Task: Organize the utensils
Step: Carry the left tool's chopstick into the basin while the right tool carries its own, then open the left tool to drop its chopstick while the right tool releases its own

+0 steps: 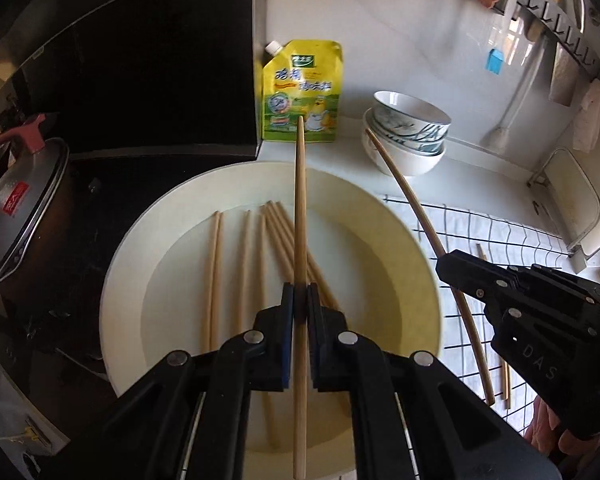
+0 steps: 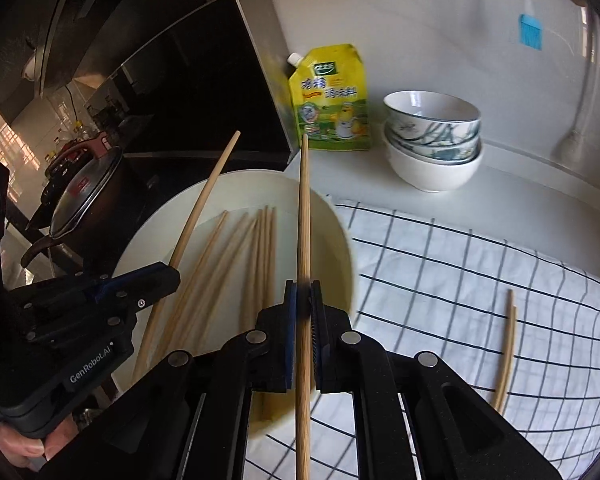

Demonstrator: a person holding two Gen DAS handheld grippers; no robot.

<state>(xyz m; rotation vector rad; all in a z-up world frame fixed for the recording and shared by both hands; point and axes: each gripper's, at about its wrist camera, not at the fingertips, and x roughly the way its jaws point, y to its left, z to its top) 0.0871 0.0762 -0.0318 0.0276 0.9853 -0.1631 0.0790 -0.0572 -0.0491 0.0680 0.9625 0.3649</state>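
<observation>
The jaws of the left gripper [image 1: 300, 300] and the right gripper [image 2: 303, 296] are each clamped on one chopstick above the bowl [image 1: 140, 240], so next they should probably be laid beside the pair [image 2: 508, 344] on the cloth [image 2: 460, 280].

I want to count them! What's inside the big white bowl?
Loose wooden chopsticks lie inside the big white bowl. The left gripper covers its near part, so I cannot count them all.
</observation>
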